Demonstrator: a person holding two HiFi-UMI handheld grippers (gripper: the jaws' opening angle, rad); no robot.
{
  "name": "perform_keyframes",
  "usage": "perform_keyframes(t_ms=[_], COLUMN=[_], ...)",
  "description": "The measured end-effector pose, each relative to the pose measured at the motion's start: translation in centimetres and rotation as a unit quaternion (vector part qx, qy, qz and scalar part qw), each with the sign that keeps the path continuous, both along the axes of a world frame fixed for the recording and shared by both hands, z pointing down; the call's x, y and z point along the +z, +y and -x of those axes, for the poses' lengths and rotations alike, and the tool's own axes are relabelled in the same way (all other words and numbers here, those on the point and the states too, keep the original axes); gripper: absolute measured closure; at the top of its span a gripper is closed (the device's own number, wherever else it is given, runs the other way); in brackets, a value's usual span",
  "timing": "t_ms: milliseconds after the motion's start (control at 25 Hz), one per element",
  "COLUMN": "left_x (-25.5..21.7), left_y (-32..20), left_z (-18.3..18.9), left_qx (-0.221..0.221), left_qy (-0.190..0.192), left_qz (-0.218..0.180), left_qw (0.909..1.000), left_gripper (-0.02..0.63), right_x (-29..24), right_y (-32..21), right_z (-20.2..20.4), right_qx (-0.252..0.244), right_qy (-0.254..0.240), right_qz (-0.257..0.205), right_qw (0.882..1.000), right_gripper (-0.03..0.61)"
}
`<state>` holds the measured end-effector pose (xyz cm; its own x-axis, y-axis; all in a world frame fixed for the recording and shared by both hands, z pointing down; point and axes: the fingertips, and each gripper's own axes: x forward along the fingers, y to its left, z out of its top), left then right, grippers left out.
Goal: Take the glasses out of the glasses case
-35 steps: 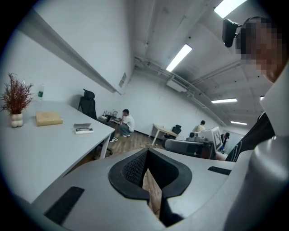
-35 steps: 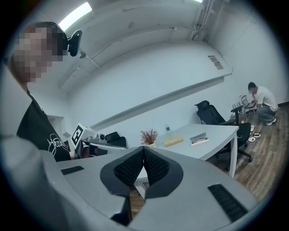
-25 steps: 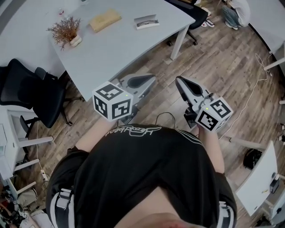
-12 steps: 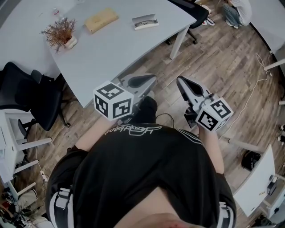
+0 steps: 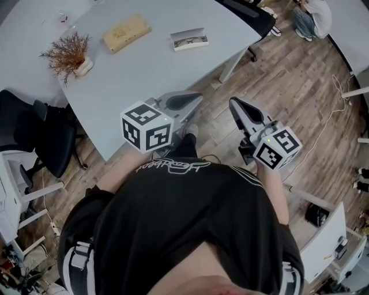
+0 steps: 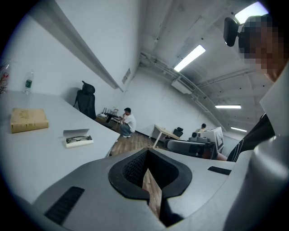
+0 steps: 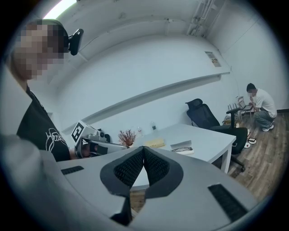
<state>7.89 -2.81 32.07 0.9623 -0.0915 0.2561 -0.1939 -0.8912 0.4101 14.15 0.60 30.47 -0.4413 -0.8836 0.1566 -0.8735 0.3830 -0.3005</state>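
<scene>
An open white glasses case (image 5: 189, 39) lies on the grey table (image 5: 144, 75), with dark-framed glasses inside it. The case (image 6: 78, 137) also shows at left in the left gripper view and, small, as the case (image 7: 183, 148) in the right gripper view. My left gripper (image 5: 195, 103) is shut and empty, held in the air by the table's near edge. To its right, my right gripper (image 5: 234, 106) hangs over the wooden floor, shut on nothing. Both are well short of the case.
A tan box (image 5: 125, 33) and a dried plant in a small vase (image 5: 66, 53) stand on the table left of the case. A black office chair (image 5: 34, 132) is at the left, another chair (image 5: 251, 14) behind the table. A person (image 5: 314, 14) crouches far right.
The table has drawn closer and lower in the head view as I step toward it. Both grippers keep their pose and stay shut.
</scene>
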Motion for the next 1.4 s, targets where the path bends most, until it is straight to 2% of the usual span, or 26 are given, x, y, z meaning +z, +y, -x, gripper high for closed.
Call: perform_keyframes(t_ms=[320, 640, 1120, 1400], left_x=[0.8, 1.4, 2.9, 4.7], left_y=[-10.3, -18.5, -24.5, -26.5], left_z=[-2.6, -3.8, -4.6, -4.3], left_qx=[-0.023, -0.045, -0.067, -0.076], left_qy=[0.0, -0.005, -0.016, -0.026], left_qz=[0.022, 0.031, 0.045, 0.06], left_qw=[0.9995, 0.9985, 0.9966, 0.995], left_gripper=[0.606, 0.606, 0.606, 0.606], right_x=[0.5, 1.1, 3.2, 5.1], right_y=[-10.2, -18.7, -25.6, -27.9], right_z=[-3.0, -3.9, -4.7, -4.9], right_qx=[-0.009, -0.036, -0.058, -0.068], right_qy=[0.004, 0.012, 0.013, 0.049], right_qz=[0.022, 0.031, 0.049, 0.063], right_qw=[1.0, 0.999, 0.997, 0.995], right_gripper=[0.571, 0.571, 0.571, 0.571])
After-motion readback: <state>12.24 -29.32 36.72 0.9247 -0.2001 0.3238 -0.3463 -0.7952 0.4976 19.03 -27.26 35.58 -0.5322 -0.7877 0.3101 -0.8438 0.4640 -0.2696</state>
